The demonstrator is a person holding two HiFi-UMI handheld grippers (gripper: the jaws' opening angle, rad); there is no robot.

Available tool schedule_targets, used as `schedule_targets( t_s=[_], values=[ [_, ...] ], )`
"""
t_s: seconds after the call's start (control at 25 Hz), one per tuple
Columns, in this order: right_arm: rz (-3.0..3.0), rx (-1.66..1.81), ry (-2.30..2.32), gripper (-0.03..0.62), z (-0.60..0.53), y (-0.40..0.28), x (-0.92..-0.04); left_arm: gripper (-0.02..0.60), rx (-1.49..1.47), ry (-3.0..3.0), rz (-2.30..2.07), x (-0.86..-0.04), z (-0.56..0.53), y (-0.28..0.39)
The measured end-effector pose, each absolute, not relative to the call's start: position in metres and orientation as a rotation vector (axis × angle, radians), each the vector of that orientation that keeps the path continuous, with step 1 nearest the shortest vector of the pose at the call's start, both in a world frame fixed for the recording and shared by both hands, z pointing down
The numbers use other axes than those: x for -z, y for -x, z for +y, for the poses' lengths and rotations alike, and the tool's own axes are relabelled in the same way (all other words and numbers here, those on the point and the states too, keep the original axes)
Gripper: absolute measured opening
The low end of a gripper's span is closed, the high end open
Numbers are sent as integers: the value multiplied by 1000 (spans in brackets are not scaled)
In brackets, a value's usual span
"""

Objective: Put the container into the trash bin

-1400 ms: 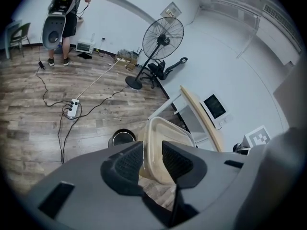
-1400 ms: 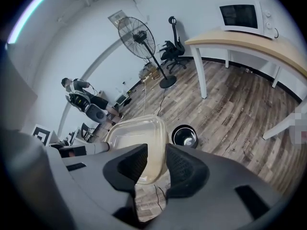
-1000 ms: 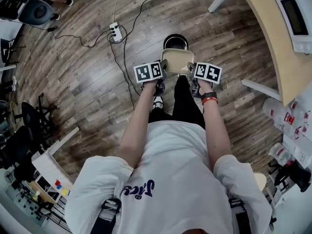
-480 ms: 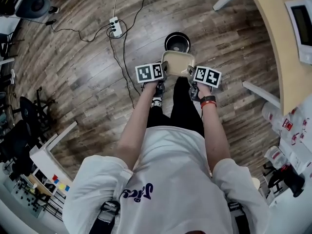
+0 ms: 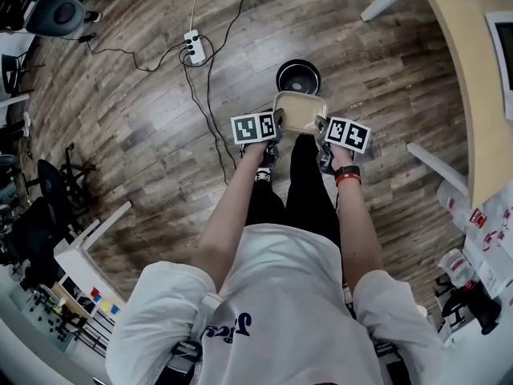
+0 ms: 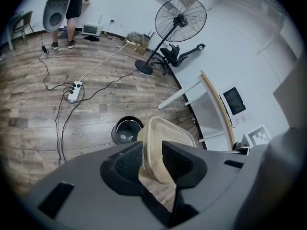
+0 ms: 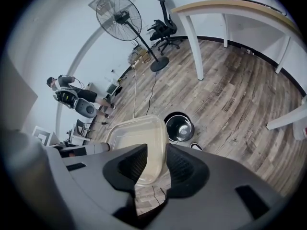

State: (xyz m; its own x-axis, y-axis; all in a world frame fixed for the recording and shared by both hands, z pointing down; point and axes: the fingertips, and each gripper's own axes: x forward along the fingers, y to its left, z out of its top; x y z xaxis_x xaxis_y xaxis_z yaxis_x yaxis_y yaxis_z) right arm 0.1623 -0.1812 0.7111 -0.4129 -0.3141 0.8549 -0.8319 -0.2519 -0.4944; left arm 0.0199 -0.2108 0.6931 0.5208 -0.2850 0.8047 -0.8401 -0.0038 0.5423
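A clear beige plastic container [image 5: 300,112] hangs in the air between both grippers. My left gripper [image 5: 272,123] is shut on its left rim, and my right gripper [image 5: 321,127] is shut on its right rim. In the left gripper view the container [image 6: 165,145] sits pinched between the dark pads. In the right gripper view the container [image 7: 139,138] is likewise clamped. The round black trash bin [image 5: 297,77] stands on the wooden floor just beyond the container, its open mouth showing as the bin [image 6: 126,130] and the bin [image 7: 179,126].
A white power strip [image 5: 195,48] with cables [image 5: 210,111] lies on the floor to the left of the bin. A wooden desk [image 5: 457,70] with white legs stands at the right. A standing fan [image 6: 173,28] and office chairs are farther off.
Both grippers and the container have sunk lower and nearer the bin. The grip on the container is unchanged.
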Motion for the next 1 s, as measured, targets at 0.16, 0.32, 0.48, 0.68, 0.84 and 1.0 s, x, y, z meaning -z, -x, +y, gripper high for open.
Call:
schedule_targets(
  t_s=[0.16, 0.32, 0.48, 0.68, 0.84, 1.0],
  values=[
    [-1596, -1705, -1358, 121, -197, -172, -737, 132, -582, -1547, -1004, -717, -219, -29],
    [-1617, -1673, -1309, 123, -204, -166, -758, 132, -577, -1530, -1025, -738, -220, -23],
    [-1632, -1651, -1271, 123, -213, -163, -784, 132, -564, -1495, -1051, -764, -223, -20],
    [-1631, -1627, -1217, 124, -216, -155, -813, 132, -557, -1449, -1067, -793, -219, -12],
    [-1633, -1623, -1206, 124, -223, -151, -832, 132, -544, -1437, -1063, -814, -225, -8],
    [-1624, -1628, -1212, 124, -230, -155, -853, 132, -546, -1432, -1051, -836, -232, -12]
  ],
)
